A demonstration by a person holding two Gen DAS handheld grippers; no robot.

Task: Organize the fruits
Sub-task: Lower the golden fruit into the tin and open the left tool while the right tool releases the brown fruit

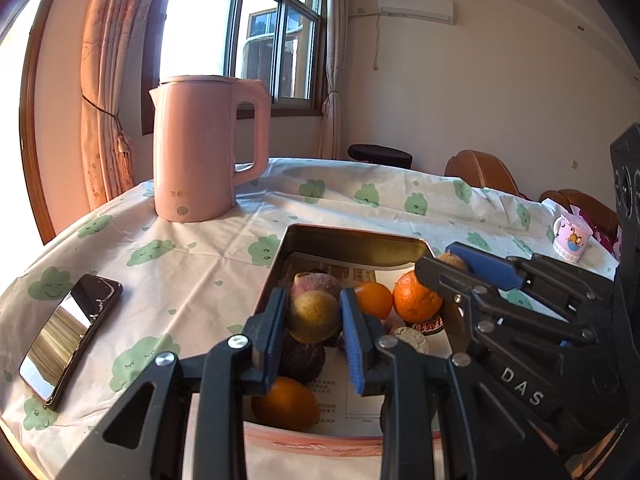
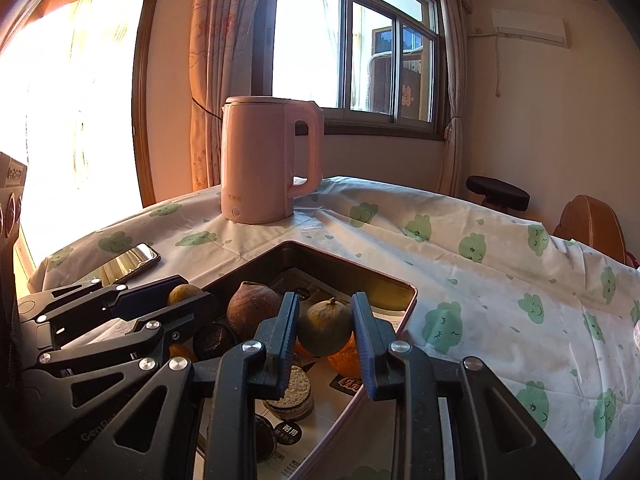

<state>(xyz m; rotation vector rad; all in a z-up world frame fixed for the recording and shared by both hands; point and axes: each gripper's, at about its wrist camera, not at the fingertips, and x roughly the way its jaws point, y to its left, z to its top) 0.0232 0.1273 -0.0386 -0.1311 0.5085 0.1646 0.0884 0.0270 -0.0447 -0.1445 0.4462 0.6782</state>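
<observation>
A metal tin box [image 1: 352, 238] on the table holds several fruits: oranges [image 1: 416, 297], dark passion fruits [image 1: 301, 356] and a round cracker [image 1: 410, 339]. My left gripper [image 1: 314, 316] is shut on a yellowish passion fruit [image 1: 313, 316] just above the box. My right gripper [image 2: 325, 328] is shut on a green-brown round fruit [image 2: 324, 327] above the box [image 2: 348, 264]. In the left wrist view the right gripper [image 1: 444, 266] reaches in from the right. In the right wrist view the left gripper [image 2: 188, 292] comes in from the left with its fruit [image 2: 183, 293].
A pink kettle [image 1: 200, 148] stands behind the box. A phone [image 1: 70, 334] lies at the left on the cloud-print tablecloth [image 1: 192, 268]. A small printed cup [image 1: 572, 238] stands at the far right edge. Chairs stand beyond the table.
</observation>
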